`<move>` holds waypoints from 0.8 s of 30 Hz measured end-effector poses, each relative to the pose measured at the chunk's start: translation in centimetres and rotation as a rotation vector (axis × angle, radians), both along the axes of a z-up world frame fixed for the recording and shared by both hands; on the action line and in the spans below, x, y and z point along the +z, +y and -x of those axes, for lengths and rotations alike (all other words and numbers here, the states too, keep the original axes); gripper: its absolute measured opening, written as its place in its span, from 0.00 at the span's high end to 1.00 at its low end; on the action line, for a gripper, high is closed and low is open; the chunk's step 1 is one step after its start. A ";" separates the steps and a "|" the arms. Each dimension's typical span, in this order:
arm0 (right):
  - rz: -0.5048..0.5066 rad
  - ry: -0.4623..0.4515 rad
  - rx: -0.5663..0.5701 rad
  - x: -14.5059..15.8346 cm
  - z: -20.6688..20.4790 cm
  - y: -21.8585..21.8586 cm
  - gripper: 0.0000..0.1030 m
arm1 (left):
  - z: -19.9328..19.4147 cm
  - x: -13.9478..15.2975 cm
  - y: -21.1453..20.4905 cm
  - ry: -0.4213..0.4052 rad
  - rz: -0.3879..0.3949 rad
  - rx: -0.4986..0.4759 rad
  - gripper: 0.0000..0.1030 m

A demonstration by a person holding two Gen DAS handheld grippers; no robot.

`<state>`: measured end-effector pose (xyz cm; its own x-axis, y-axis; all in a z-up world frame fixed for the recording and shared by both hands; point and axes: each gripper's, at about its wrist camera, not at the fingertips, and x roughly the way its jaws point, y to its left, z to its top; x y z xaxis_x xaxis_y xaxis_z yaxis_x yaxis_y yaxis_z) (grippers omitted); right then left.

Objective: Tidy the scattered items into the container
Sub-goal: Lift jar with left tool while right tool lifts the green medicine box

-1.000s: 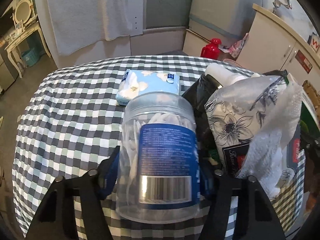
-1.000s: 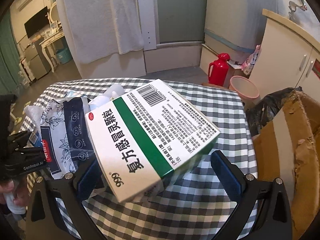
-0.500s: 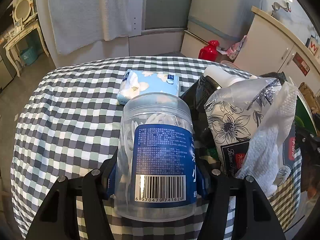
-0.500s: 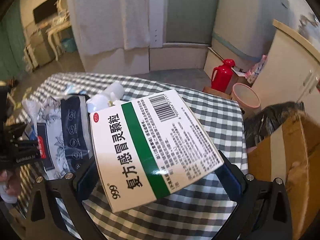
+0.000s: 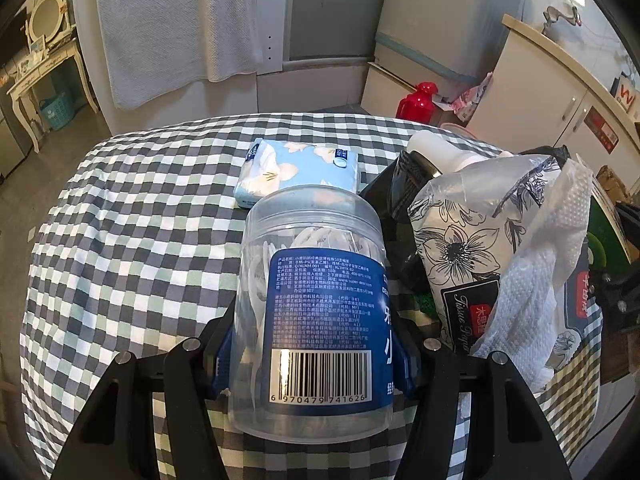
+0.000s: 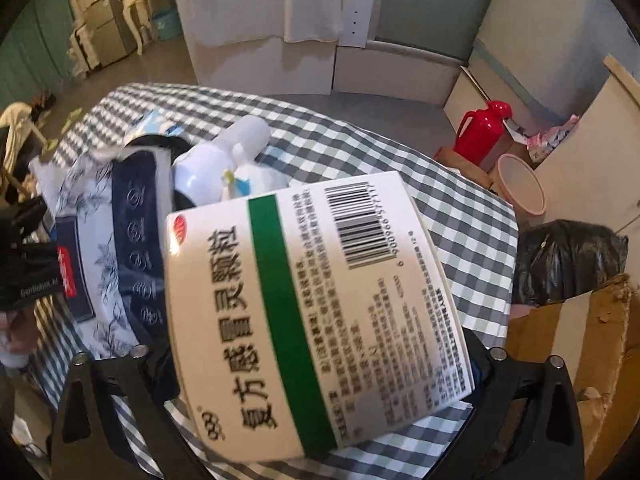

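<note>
Left wrist: left tongs [image 5: 316, 354] clasp jar [image 5: 316, 308], right tongs [image 6: 316, 364] medicine box [image 6: 320, 312]; tissue packet [image 5: 298, 170] beyond jar remains

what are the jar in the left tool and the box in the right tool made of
Jar: clear, glossy plastic by the look; its white contents show through, and a blue printed label wraps it.
Box: likely thin coated cardboard; flat printed faces, folded edges, a slight sheen.
</note>
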<state>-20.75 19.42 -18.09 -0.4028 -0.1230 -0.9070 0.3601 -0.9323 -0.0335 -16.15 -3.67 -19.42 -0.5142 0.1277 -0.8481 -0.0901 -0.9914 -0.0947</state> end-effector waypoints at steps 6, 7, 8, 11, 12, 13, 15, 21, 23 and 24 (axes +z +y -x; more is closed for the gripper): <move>0.036 0.019 -0.032 0.1 -0.8 0.1 0.18 | -0.4 0.3 0.1 0.000 -0.008 0.003 0.39; 0.041 0.022 -0.036 0.2 -0.9 0.1 0.18 | -0.5 0.4 0.1 0.000 -0.008 0.004 0.39; 0.043 0.027 -0.039 0.2 -1.1 0.1 0.18 | -0.5 0.4 0.2 0.000 -0.008 0.005 0.39; 0.050 0.048 -0.059 0.4 -1.7 0.1 0.18 | -0.5 0.4 0.4 0.001 -0.006 0.009 0.39; 0.054 0.058 -0.068 0.6 -1.9 0.1 0.18 | -0.6 0.4 0.4 0.001 -0.007 0.012 0.39; 0.058 0.069 -0.078 0.7 -2.2 0.2 0.18 | -0.7 0.5 0.4 0.001 -0.007 0.014 0.39; 0.067 0.094 -0.101 1.1 -2.7 0.2 0.18 | -0.8 0.6 0.5 0.004 -0.007 0.017 0.39; 0.111 0.195 -0.162 2.9 -4.8 -0.1 0.18 | -1.5 1.5 0.4 0.023 -0.008 0.030 0.39; 0.124 0.238 -0.181 3.8 -5.7 -0.2 0.18 | -1.9 2.1 0.3 0.036 -0.009 0.038 0.39; 0.129 0.255 -0.187 4.1 -6.2 -0.2 0.18 | -2.0 2.4 0.2 0.042 -0.010 0.042 0.39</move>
<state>-14.55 19.20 -13.99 -0.6408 -0.1326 -0.7562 0.1777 -0.9838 0.0219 -14.15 -3.43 -17.00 -0.5543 0.1133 -0.8246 -0.0522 -0.9935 -0.1014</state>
